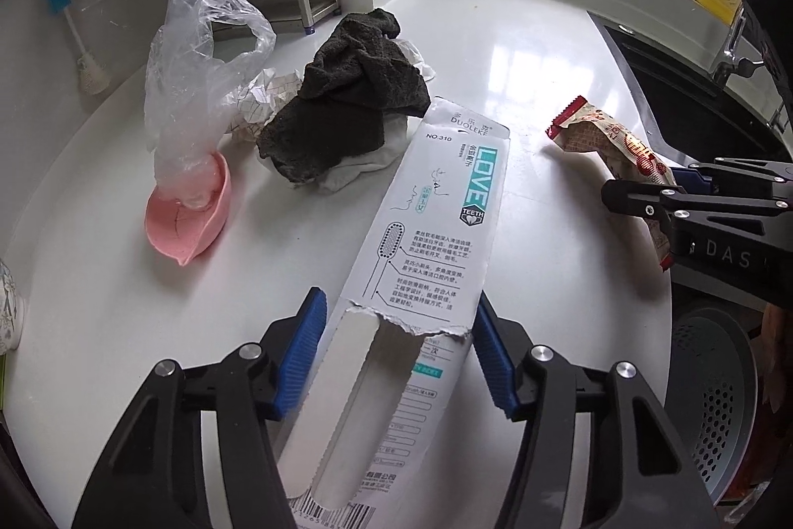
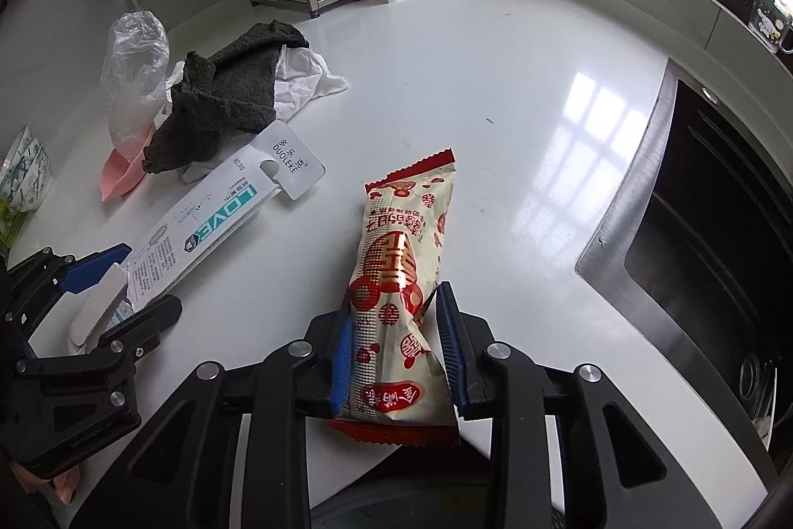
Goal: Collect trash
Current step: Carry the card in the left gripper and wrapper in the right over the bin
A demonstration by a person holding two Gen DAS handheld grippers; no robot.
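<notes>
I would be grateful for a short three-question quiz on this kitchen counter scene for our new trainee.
1. Multiple choice: what sits between the fingers of the right gripper? A) a red and cream snack wrapper B) a dark cloth C) a clear plastic bag
2. True or false: the dark cloth lies in the sink.
3. Fill in: the toothbrush package between the fingers of the left gripper bears, in large teal letters, the word ____.

Key:
1. A, the snack wrapper.
2. False: the dark cloth lies on the white counter, on crumpled white paper.
3. LOVE.
</notes>
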